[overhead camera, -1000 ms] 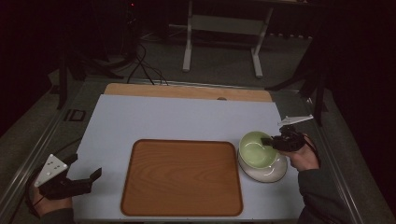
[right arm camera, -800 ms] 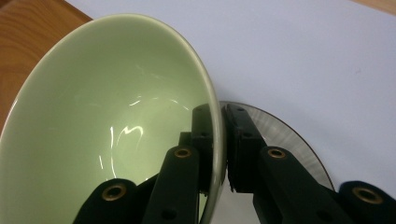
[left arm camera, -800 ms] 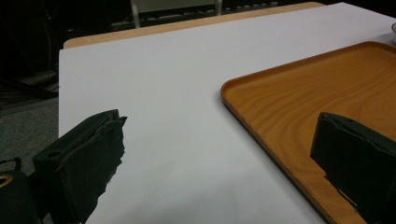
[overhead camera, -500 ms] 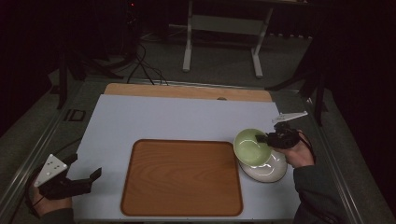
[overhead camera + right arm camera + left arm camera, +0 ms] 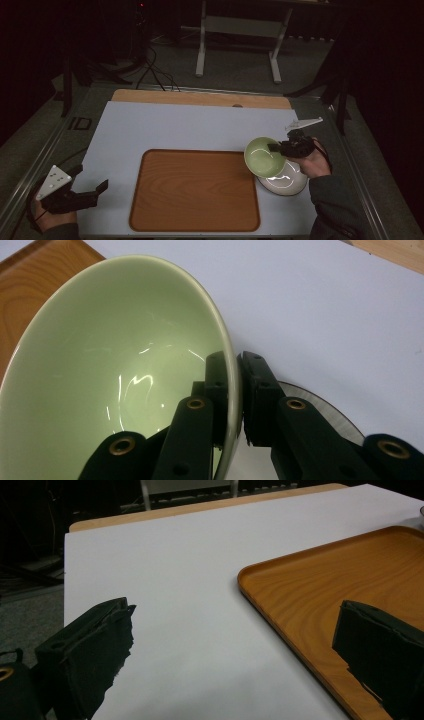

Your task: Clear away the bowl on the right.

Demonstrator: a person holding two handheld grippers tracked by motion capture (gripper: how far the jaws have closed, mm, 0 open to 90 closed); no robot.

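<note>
**Q:** From above, what's where?

**A:** My right gripper (image 5: 278,148) pinches the green bowl (image 5: 263,157) by its rim, tilted and lifted just above the white bowl (image 5: 285,180) near the table's (image 5: 165,125) right edge. The wooden tray (image 5: 195,190) lies just left of it, along the front edge. My left gripper (image 5: 95,192) hovers at the front-left corner, well apart.

**Q:** And along your left gripper?

**A:** Jaws spread wide, holding nothing; the tray (image 5: 340,580) lies ahead and to one side.

**Q:** The right one?

**A:** One jaw inside the green bowl (image 5: 125,370), one outside, rim clamped between. The tray's corner (image 5: 30,280) shows beyond the bowl, so I judge the right hand far nearer it.
</note>
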